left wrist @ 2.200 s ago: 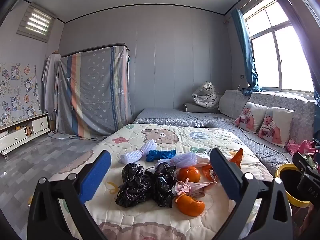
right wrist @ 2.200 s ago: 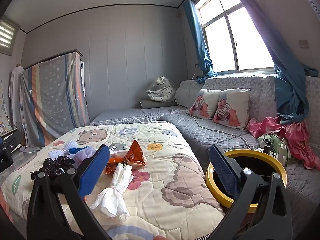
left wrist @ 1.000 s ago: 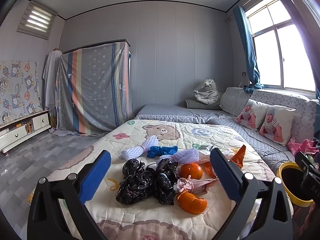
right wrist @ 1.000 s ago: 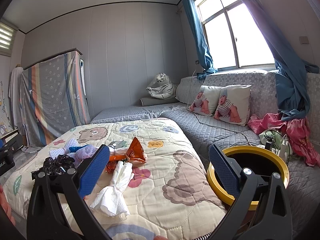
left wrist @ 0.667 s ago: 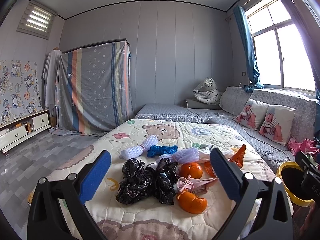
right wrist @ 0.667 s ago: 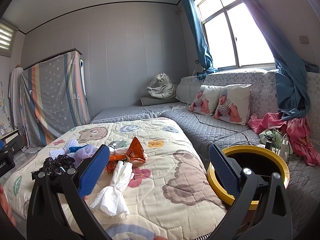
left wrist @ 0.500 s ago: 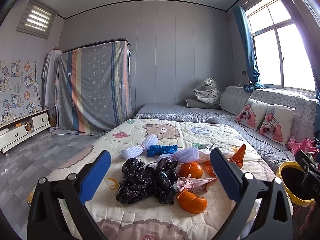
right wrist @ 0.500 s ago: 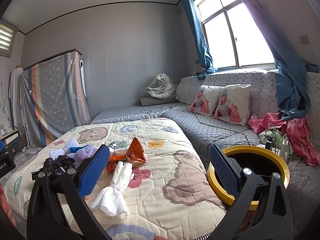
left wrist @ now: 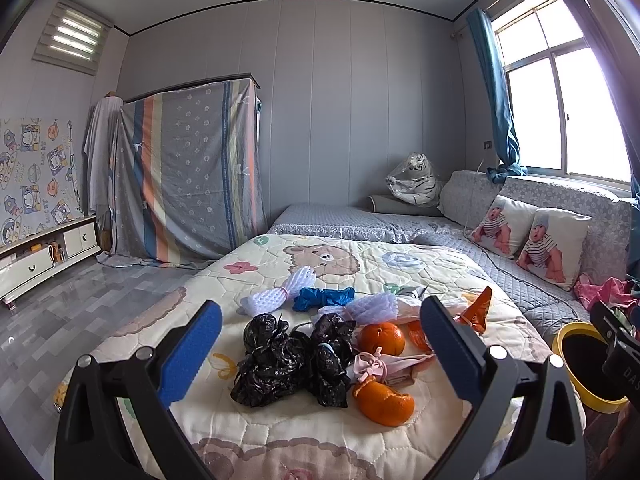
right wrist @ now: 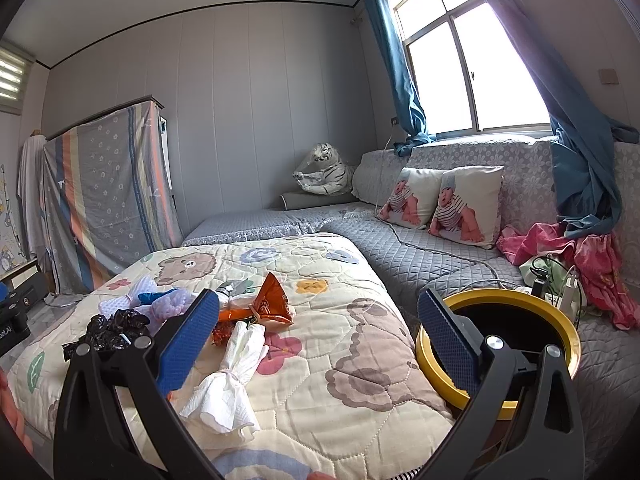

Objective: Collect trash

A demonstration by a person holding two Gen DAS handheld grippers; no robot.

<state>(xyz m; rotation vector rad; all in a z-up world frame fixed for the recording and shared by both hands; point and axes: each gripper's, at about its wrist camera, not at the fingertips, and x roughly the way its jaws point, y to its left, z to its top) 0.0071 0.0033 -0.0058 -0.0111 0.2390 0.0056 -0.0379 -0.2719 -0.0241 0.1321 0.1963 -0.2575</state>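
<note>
Trash lies on a cartoon quilt (left wrist: 280, 440): crumpled black bags (left wrist: 288, 360), two pieces of orange peel (left wrist: 382, 400), a pink scrap (left wrist: 376, 364), white foam netting (left wrist: 280, 292), a blue glove (left wrist: 320, 298) and an orange wrapper (left wrist: 478, 310). My left gripper (left wrist: 320, 352) is open and empty, just short of the black bags. My right gripper (right wrist: 320, 344) is open and empty above the quilt (right wrist: 360, 380), with a white tissue bundle (right wrist: 232, 376) and the orange wrapper (right wrist: 272, 304) to its left. A yellow-rimmed bin (right wrist: 500, 344) stands at its right.
A grey quilted sofa (right wrist: 420, 248) with two baby-print cushions (right wrist: 440, 204) runs along the right under the window. Pink clothes (right wrist: 580, 256) and chargers (right wrist: 556, 284) lie behind the bin. A covered wardrobe (left wrist: 188, 168) and a low white cabinet (left wrist: 44, 252) stand at the left.
Both views have shifted very slightly; the objects on the quilt have not moved and both grippers stay open and empty.
</note>
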